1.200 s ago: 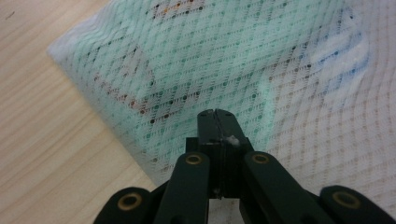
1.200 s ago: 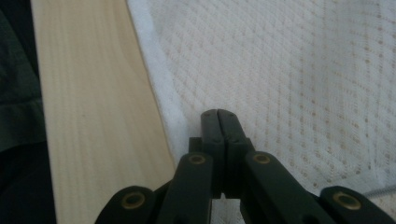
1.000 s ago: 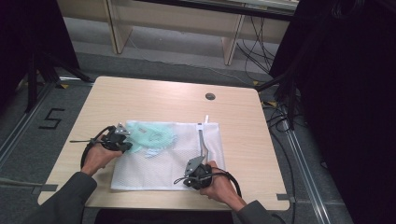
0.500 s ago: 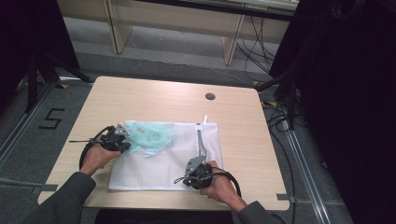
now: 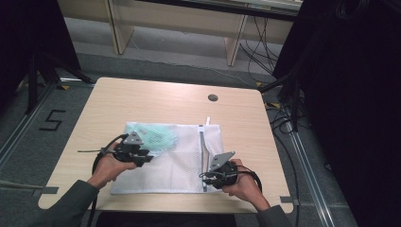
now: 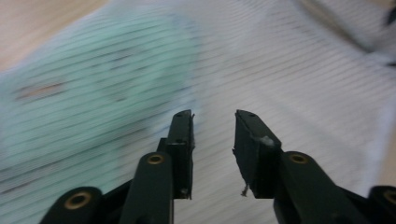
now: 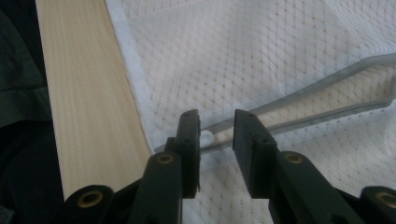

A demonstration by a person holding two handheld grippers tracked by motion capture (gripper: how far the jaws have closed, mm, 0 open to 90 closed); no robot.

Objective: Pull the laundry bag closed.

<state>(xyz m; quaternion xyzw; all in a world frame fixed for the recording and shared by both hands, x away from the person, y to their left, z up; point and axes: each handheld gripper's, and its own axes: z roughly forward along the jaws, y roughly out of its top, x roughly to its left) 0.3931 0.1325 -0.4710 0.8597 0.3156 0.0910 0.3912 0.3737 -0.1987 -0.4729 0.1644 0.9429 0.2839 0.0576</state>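
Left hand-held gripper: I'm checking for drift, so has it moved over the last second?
Yes, slightly: the left hand-held gripper edged toward the zipper, farther over the mesh bag.

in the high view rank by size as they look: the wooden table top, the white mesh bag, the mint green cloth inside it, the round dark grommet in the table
1. Light wooden table top
2. White mesh bag
3. Mint green cloth, seen through the mesh
4. Round dark grommet, clearly the smallest
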